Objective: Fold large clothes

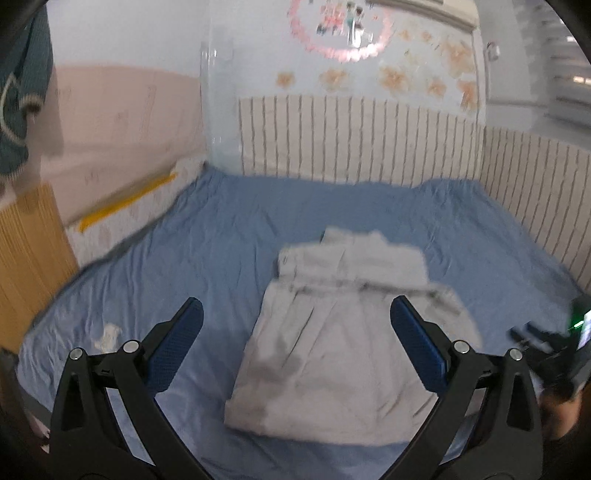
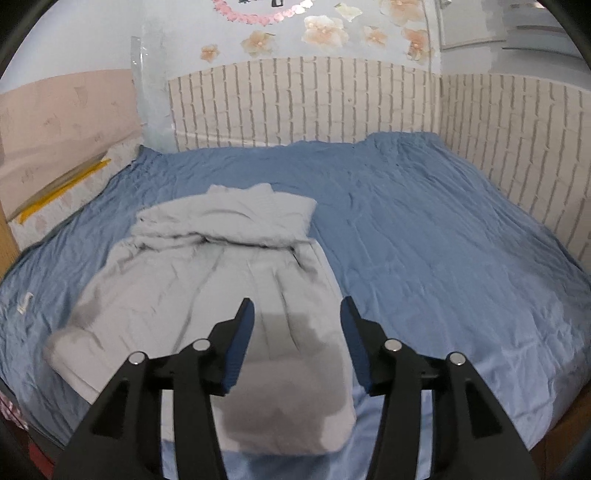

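Blue pads: textured blue facing lines the inner side of each black finger point(image 1: 417, 347) on both tools.
Left gripper point(image 1: 296, 312): fingers spread wide and released, nothing between them; it hovers above the near half of the garment without touching it.
Right gripper point(image 2: 297, 314): fingers parted, less widely than the left pair, gripping nothing; it hangs over the near right part of the garment.
Garment: a pale grey robe-like piece of clothing point(image 1: 332, 343) point(image 2: 207, 284), lying flat on the bed, folded into a long narrow shape with its collar end toward the far wall and its folded edge nearest the tools.
Garment surface: creased lengthwise; a cross fold or belt line runs over it just below the collar section; dark shadows of the tools fall on its near end.
Bedsheet: blue, wrinkled sheet point(image 1: 229, 236) point(image 2: 424, 229) covering the whole bed, the garment resting left of centre in the right wrist view.
Small scrap: a whitish scrap point(image 1: 108, 334) point(image 2: 25, 302) lies on the sheet, well apart from the garment on its left.
Wall panel: cream brick-pattern padding point(image 1: 354, 136) point(image 2: 314, 99) lines the far and right sides of the bed.
Wall decoration: peach flower stickers point(image 2: 325, 27) and a pink ring point(image 1: 340, 33) above the padding.
Left side: a pink board point(image 1: 122, 122) with a yellow strip point(image 1: 125, 203) stands beside the bed.
Other tool: a dark device with a green light point(image 1: 576, 325) shows at the right edge of the left wrist view, blurred.
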